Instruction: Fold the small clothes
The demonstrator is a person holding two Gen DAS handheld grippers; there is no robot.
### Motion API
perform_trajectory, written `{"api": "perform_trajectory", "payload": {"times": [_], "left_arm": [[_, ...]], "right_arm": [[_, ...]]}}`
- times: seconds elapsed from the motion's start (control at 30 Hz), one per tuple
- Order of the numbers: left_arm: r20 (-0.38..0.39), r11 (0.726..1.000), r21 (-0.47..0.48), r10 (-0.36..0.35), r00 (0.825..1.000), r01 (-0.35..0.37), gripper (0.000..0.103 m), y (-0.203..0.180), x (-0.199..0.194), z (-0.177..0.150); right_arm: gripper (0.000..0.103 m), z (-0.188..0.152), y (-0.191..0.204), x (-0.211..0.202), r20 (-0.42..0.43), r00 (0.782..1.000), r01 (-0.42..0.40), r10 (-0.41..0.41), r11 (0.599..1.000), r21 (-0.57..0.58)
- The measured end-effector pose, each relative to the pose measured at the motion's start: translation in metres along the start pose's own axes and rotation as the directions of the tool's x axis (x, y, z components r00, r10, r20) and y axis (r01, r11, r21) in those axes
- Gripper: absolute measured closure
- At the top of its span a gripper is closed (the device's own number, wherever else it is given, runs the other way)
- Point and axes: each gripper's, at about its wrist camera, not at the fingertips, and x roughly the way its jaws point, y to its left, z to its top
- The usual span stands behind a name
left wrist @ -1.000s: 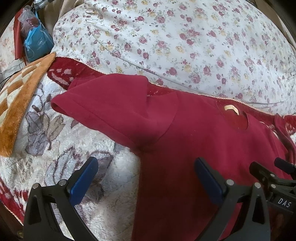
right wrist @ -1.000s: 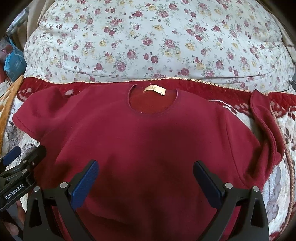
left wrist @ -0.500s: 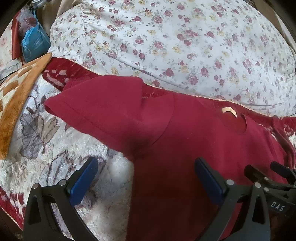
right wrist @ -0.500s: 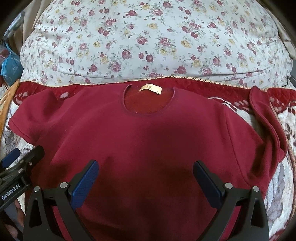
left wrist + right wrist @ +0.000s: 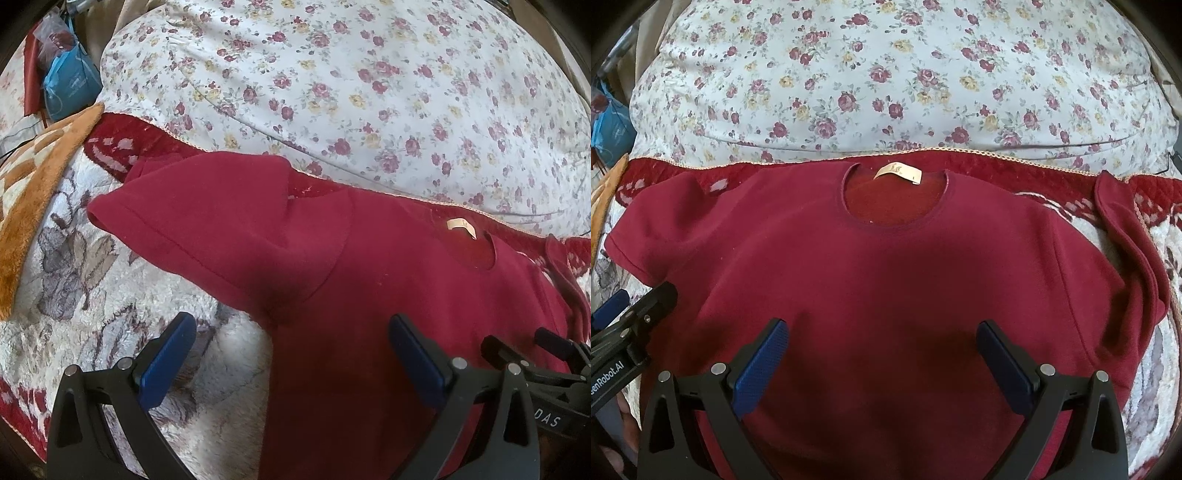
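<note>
Presently my left gripper (image 5: pixel 291 354) and right gripper (image 5: pixel 879 354) both have fingers spread wide, holding nothing. Red shirt (image 5: pixel 879 258) lies flat, neckline up, on the patterned blanket (image 5: pixel 92 295), just below the floral pillow (image 5: pixel 886 74).

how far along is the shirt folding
Done: the red shirt lies spread face up, label at the neck showing. In hand: nothing; the left gripper and right gripper hover open above it. Left: both sleeves and the body, unfolded.
</note>
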Motion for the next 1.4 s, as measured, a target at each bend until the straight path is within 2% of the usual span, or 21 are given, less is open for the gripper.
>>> {"api": "perform_trajectory", "payload": {"times": [0.4, 0.67, 0.83, 0.93, 1.03, 1.13, 1.3, 1.4], "left_arm": [[0.003, 1.000, 0.001, -0.001, 1.000, 0.001, 0.000, 0.000, 0.000, -0.001], [-0.002, 1.000, 0.007, 0.005, 1.000, -0.005, 0.000, -0.003, 0.001, -0.001], [0.001, 0.999, -0.031, -0.033, 0.999, 0.033, 0.000, 0.007, -0.006, 0.003], [0.007, 0.996, -0.079, -0.039, 0.999, 0.039, 0.000, 0.026, -0.014, 0.013], [0.043, 0.989, -0.147, 0.020, 0.999, -0.014, 0.000, 0.060, -0.022, 0.033], [0.048, 0.969, -0.243, 0.064, 0.997, -0.050, 0.000, 0.098, -0.021, 0.052], [0.007, 0.933, -0.326, 0.167, 0.986, -0.155, 0.000, 0.155, 0.005, 0.085], [-0.023, 0.922, -0.336, 0.194, 0.981, -0.190, 0.000, 0.175, 0.030, 0.103]], "right_arm": [[0.000, 0.003, 0.003, 0.001, 0.000, 1.000, 0.012, -0.012, 1.000, -0.009], [0.000, 0.003, 0.002, 0.006, -0.024, 1.000, -0.016, 0.016, 1.000, -0.008], [0.000, 0.003, 0.006, 0.007, -0.031, 0.999, -0.038, 0.037, 0.999, -0.026], [0.000, 0.003, 0.008, 0.007, -0.046, 0.997, -0.066, 0.064, 0.997, -0.042], [0.000, 0.004, 0.009, 0.004, -0.049, 0.994, -0.102, 0.099, 0.993, -0.053], [0.000, 0.004, 0.008, 0.003, -0.053, 0.990, -0.131, 0.128, 0.990, -0.052], [0.000, 0.003, 0.008, 0.006, -0.066, 0.986, -0.156, 0.152, 0.987, -0.047], [0.000, 0.003, 0.010, 0.008, -0.068, 0.985, -0.164, 0.160, 0.985, -0.058]]}}
